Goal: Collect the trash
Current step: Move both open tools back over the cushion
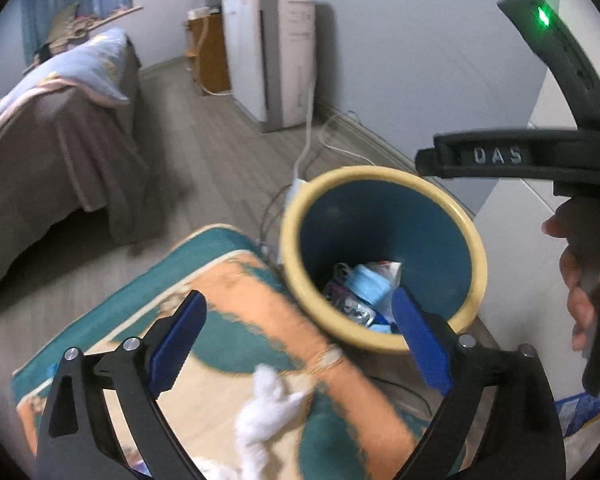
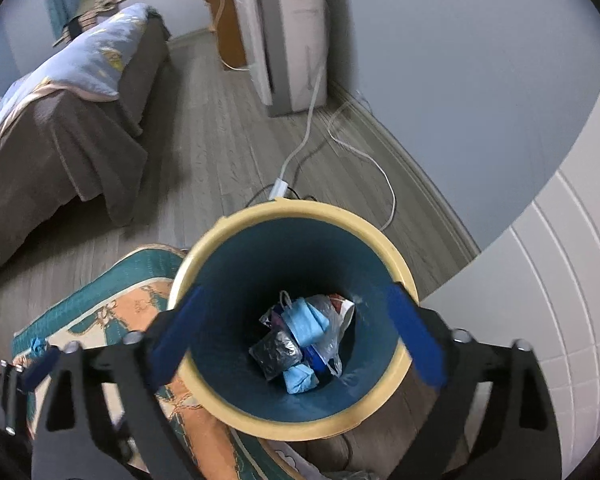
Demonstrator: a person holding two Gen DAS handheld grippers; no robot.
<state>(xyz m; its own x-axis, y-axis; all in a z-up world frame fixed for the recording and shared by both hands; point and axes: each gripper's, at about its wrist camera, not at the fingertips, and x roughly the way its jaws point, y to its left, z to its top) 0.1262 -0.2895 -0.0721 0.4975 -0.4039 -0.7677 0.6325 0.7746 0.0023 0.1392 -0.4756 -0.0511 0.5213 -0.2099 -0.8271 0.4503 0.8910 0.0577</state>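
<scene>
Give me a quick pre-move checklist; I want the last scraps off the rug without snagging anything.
1. Left gripper jaws open, nothing held: ok.
2. Right gripper jaws open, nothing held, above the bin: ok.
3. Bin upright with room above the trash: ok.
4. White tissue still on the rug, near the left jaws: not ok, needs picking up.
5. Cables on the floor behind the bin, clear of both grippers: ok.
6. More scraps at the frame edge: cannot tell.

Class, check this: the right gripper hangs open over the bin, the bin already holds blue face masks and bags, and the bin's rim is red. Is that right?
One detail is wrong: the rim of the bin is cream-yellow, not red, as the right wrist view shows. The rest stands: the right gripper hangs open over it, with blue face masks and bags inside.
</scene>
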